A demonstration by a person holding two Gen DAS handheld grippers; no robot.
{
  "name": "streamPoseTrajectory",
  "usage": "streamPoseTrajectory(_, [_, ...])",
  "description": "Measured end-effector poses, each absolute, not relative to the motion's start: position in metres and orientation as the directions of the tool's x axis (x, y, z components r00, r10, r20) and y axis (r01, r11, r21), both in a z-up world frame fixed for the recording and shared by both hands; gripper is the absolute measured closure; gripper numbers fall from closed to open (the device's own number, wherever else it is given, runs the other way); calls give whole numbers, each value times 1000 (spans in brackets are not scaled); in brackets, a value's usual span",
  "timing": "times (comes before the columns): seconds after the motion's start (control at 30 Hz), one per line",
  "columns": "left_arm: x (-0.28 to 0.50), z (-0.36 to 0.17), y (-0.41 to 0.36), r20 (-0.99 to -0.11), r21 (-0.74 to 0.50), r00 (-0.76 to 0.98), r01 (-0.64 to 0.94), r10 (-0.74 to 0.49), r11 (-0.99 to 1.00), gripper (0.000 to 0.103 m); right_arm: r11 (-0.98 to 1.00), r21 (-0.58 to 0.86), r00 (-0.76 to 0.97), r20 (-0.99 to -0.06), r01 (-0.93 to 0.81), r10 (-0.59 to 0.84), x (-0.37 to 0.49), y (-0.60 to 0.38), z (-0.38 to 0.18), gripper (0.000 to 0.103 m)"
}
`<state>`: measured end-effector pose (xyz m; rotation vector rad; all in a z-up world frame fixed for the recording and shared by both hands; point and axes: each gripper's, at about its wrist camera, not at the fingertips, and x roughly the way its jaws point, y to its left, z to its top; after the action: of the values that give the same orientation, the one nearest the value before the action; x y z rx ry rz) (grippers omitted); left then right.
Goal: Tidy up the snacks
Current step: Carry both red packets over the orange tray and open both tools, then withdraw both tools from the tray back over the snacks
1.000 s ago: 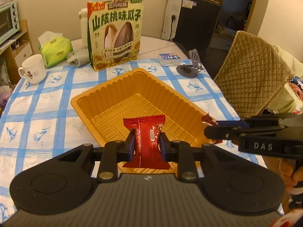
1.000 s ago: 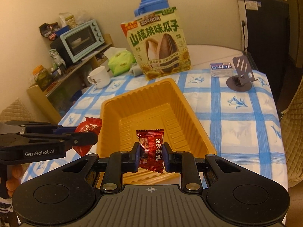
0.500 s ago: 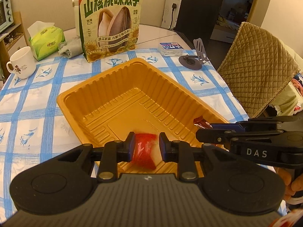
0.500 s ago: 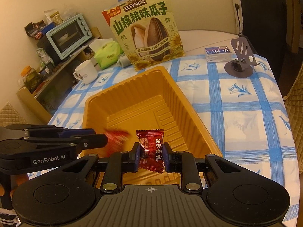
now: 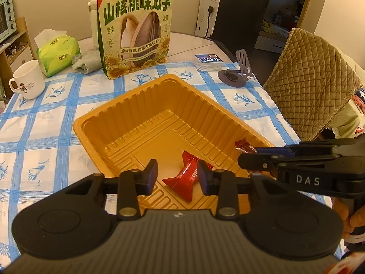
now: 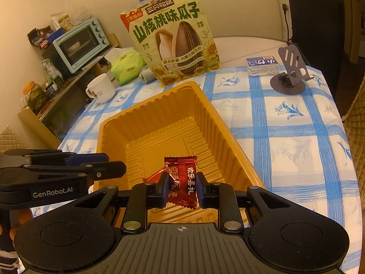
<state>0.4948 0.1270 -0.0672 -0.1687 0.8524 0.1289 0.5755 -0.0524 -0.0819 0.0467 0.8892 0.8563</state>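
Note:
An orange plastic tray (image 5: 141, 111) sits on the blue checked tablecloth; it also shows in the right wrist view (image 6: 159, 118). My left gripper (image 5: 178, 173) is open above the tray's near end. A red wrapped candy (image 5: 186, 179) lies loose on the tray floor below it. My right gripper (image 6: 181, 188) is shut on a dark red wrapped candy (image 6: 182, 180) and holds it over the tray's near edge. In the left wrist view the right gripper (image 5: 248, 154) comes in from the right with its candy (image 5: 244, 147) at its tip.
A big sunflower seed bag (image 5: 135, 27) stands behind the tray. A white mug (image 5: 28, 82) and a green tissue pack (image 5: 57, 53) are at the back left. A phone stand (image 5: 237, 75) and a small box (image 5: 208, 60) are at the back right. A quilted chair (image 5: 312, 80) is beside the table.
My left gripper has opened and its red candy has dropped onto the tray floor. Both grippers have moved forward over the tray. The right gripper still grips its candy.

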Motion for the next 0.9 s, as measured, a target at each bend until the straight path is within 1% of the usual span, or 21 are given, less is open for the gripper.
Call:
streamPoseTrajectory(0.03, [494, -67, 127, -756, -94, 653, -180, 47, 979, 63, 674, 373, 330, -658, -637, 677, 576, -51, -82, 77])
streamPoseTrajectory(0.07, [492, -66, 128, -755, -92, 653, -183, 51, 979, 56, 674, 380, 330, -656, -634, 679, 577, -50, -82, 76])
streamPoseTrajectory(0.1, [491, -66, 128, -754, -92, 655, -186, 54, 978, 51, 676, 385, 331, -654, -628, 681, 577, -50, -82, 70])
streamPoseTrajectory(0.13, [489, -65, 129, -752, -93, 657, -187, 54, 978, 51, 679, 391, 337, -650, -621, 682, 578, -50, -81, 53])
streamPoseTrajectory(0.17, [487, -64, 130, -750, -95, 659, -188, 54, 978, 51, 684, 391, 349, -642, -616, 682, 578, -51, -80, 43])
streamPoseTrajectory(0.2, [485, -63, 131, -750, -96, 660, -188, 53, 977, 49, 689, 387, 370, -630, -612, 683, 576, -53, -78, 31])
streamPoseTrajectory(0.23, [483, -63, 131, -750, -96, 659, -189, 54, 977, 47, 690, 381, 383, -621, -615, 684, 574, -54, -77, 30])
streamPoseTrajectory(0.27, [480, -61, 132, -750, -96, 659, -190, 54, 977, 42, 689, 380, 380, -622, -618, 684, 574, -55, -75, 30])
streamPoseTrajectory(0.4, [467, -55, 132, -742, -91, 668, -193, 63, 977, 30, 691, 386, 387, -616, -611, 687, 572, -65, -70, 29])
streamPoseTrajectory(0.43, [464, -53, 132, -740, -89, 669, -196, 67, 977, 29, 693, 382, 391, -615, -611, 684, 571, -67, -68, 28])
streamPoseTrajectory(0.53, [452, -46, 132, -732, -88, 678, -196, 70, 977, 27, 690, 377, 401, -604, -617, 689, 563, -77, -62, 25])
streamPoseTrajectory(0.6, [444, -41, 131, -727, -83, 682, -200, 78, 976, 23, 687, 380, 405, -595, -619, 694, 557, -85, -57, 23])
streamPoseTrajectory(0.9, [395, -17, 117, -703, -88, 706, -205, 85, 975, 23, 678, 372, 418, -572, -634, 705, 518, -118, -36, 20])
